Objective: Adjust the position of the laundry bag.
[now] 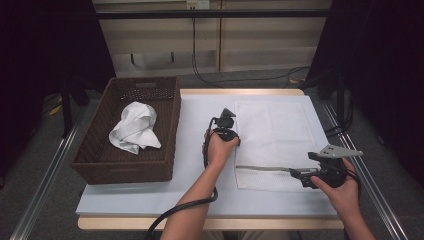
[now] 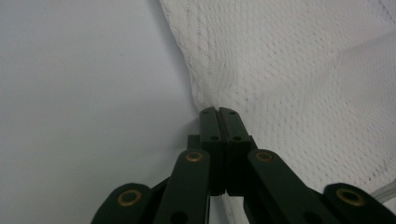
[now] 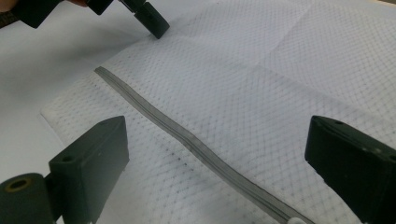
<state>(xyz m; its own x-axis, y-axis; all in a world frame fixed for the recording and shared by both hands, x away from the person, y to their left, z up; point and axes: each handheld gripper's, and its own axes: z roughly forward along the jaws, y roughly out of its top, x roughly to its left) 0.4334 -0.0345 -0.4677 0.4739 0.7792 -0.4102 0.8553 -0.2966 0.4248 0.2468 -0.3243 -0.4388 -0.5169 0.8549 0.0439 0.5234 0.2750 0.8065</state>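
A white mesh laundry bag (image 1: 272,132) lies flat on the table's right half, with a grey zipper (image 1: 260,168) across its near end. My left gripper (image 1: 228,114) is at the bag's left edge, far end. In the left gripper view its jaws (image 2: 218,113) stand pressed together on the edge of the mesh (image 2: 299,70). My right gripper (image 1: 298,178) is held at the bag's near right side. Its jaws (image 3: 219,151) are wide apart above the zipper (image 3: 187,135), with nothing gripped. The left gripper's tip (image 3: 154,23) also appears there, on the bag's far edge.
A dark woven basket (image 1: 95,150) stands at the table's left with a crumpled white cloth (image 1: 135,127) inside. The white table board (image 1: 150,200) ends just in front of the forearms. Cables trail across the floor behind the table.
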